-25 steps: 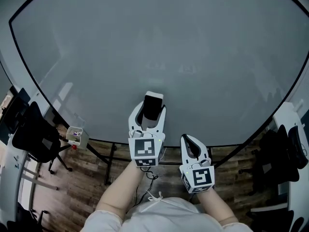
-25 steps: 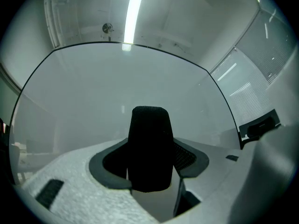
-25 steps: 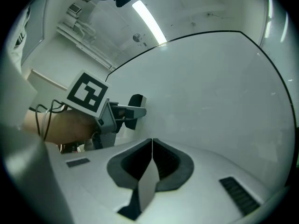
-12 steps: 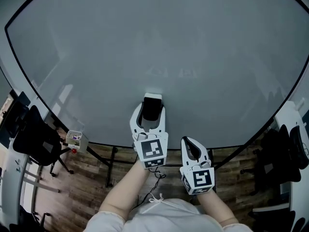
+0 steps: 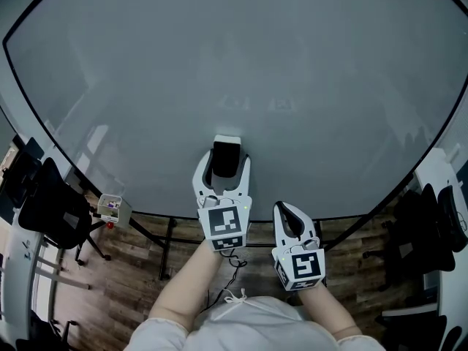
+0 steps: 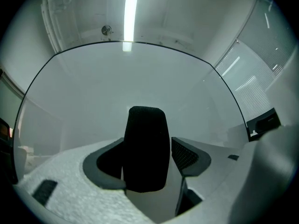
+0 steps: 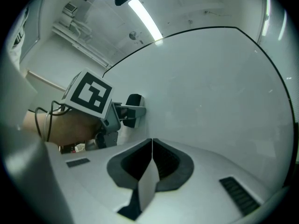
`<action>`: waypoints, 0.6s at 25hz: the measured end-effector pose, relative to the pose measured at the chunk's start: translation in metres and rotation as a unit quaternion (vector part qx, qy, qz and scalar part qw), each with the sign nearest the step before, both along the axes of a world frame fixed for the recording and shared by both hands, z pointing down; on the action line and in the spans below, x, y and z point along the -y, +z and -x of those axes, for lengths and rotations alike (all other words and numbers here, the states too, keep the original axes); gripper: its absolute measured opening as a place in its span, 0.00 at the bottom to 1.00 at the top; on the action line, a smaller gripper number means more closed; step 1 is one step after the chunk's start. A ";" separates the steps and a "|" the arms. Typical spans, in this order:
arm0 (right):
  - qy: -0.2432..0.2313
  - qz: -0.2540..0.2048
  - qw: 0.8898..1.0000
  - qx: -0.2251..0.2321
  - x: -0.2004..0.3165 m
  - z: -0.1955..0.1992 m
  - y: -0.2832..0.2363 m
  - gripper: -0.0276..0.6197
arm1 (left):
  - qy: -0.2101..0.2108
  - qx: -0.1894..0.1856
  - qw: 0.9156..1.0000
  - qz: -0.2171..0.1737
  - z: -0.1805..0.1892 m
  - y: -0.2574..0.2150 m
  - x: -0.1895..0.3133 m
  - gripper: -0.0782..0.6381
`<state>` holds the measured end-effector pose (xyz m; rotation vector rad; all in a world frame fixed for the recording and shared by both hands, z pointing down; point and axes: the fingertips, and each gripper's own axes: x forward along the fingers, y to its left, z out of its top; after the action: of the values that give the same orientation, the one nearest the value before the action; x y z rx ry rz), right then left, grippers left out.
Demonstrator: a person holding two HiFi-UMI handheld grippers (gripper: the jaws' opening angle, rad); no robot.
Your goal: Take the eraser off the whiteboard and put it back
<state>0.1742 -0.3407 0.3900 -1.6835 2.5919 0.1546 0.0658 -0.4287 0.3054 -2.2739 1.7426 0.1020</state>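
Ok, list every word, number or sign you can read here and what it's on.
No words or numbers are readable.
whiteboard: blank.
eraser: no print.
small box at lower left: label too small to read.
left gripper, jaws opening around the eraser, and right gripper: square patterned markers only.

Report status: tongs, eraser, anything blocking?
Left tongs opening, eraser between them, against whiteboard. Right tongs shut, empty. Nothing blocking.

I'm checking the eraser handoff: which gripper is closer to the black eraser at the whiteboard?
Left. The left gripper has the eraser between its opening jaws, against the whiteboard. The right gripper, shut and empty, sits lower right in the head view, apart from it.
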 end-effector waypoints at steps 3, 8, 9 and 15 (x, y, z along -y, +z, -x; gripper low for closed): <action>0.001 0.000 1.000 0.001 -0.003 0.000 0.000 0.09 | -0.001 -0.001 1.000 0.004 0.002 -0.001 -0.004 0.54; 0.002 0.006 1.000 0.001 -0.009 0.002 0.004 0.09 | 0.002 -0.007 1.000 0.003 0.009 -0.002 -0.015 0.55; 0.002 0.007 1.000 0.000 -0.010 0.003 0.005 0.09 | 0.005 -0.009 1.000 0.004 0.010 -0.002 -0.019 0.55; 0.002 0.011 1.000 0.003 -0.014 0.009 0.008 0.09 | 0.031 0.006 0.999 0.005 0.007 0.013 -0.054 0.54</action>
<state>0.1655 -0.3269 0.3978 -1.6946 2.5962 0.1207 0.0586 -0.3751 0.3184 -2.3300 1.6707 0.0916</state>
